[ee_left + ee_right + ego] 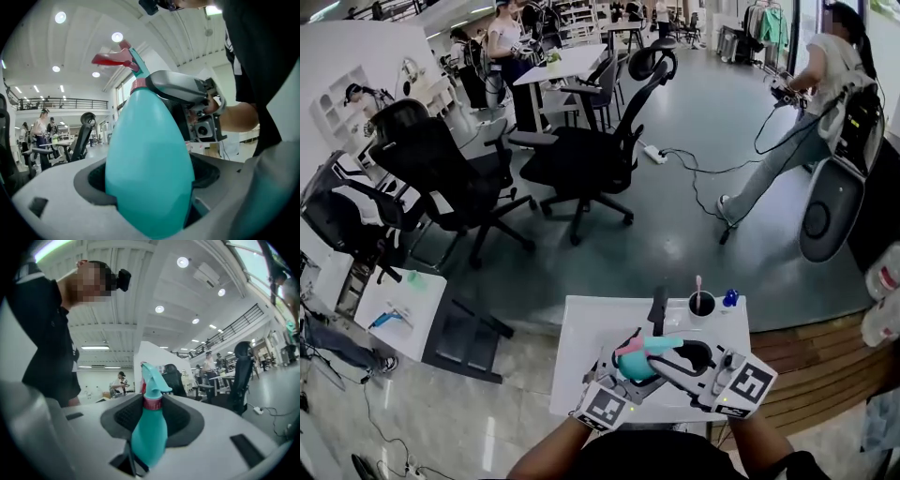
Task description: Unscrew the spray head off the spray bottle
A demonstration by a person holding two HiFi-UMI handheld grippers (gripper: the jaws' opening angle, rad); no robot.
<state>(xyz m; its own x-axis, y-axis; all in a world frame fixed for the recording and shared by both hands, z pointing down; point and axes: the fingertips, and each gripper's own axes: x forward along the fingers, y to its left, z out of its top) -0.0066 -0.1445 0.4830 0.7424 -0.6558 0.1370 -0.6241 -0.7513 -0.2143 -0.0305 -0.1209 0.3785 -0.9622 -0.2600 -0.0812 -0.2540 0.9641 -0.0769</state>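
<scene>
Over the white table (581, 328) a teal spray bottle (645, 364) with a pink trigger (628, 347) is held between both grippers. My left gripper (623, 377) is shut on the bottle's wide body (150, 164), which fills the space between its jaws (150, 197). The red trigger (112, 58) and red collar (139, 84) stick up above it. My right gripper (680, 361) reaches in from the right. In the right gripper view its dark pads (123, 416) flank the red collar (153, 403) just under the teal spray head (152, 378) and close on it (153, 414).
At the table's far edge stand a dark cup (702, 303) with a pink stick, a small blue object (730, 298) and a dark upright item (657, 309). Black office chairs (581, 159) stand beyond. A person (806, 131) walks at the right. A small white table (398, 314) is at the left.
</scene>
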